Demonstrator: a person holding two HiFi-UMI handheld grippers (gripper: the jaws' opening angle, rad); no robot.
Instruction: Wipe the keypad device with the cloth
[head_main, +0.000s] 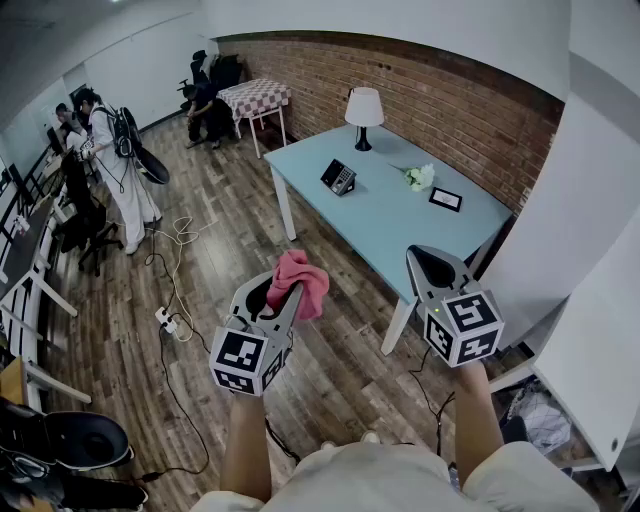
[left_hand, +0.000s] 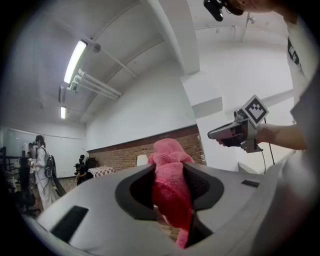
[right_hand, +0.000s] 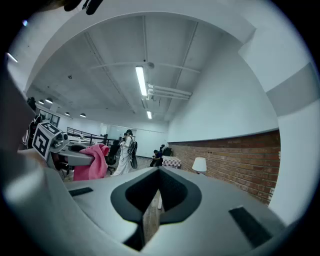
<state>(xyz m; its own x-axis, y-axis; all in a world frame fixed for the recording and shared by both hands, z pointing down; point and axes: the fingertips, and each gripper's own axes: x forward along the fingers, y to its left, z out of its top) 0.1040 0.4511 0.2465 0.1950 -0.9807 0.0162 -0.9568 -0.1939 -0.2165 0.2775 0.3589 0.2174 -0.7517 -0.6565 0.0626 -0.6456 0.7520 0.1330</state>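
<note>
Left gripper (head_main: 285, 290) is clamped on the pink cloth (head_main: 300, 280), which bunches out above its jaws. Right gripper (head_main: 435, 268) has its jaws together with nothing between them. The keypad device (head_main: 338, 177) sits on the pale blue table (head_main: 400, 225), well apart from both grippers. It lies straight ahead and slightly right of the cloth hand, which looks the nearer one. The reach goes forward over the table's near edge.

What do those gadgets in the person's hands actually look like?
Each hand carries a light grey plastic tool, the left gripper and the right gripper, tapering to two jaws lined in black. At the back of each sits a white cube printed with black square markers. No sleeves reach the forearms; the person wears a pale, cream-coloured top.
</note>
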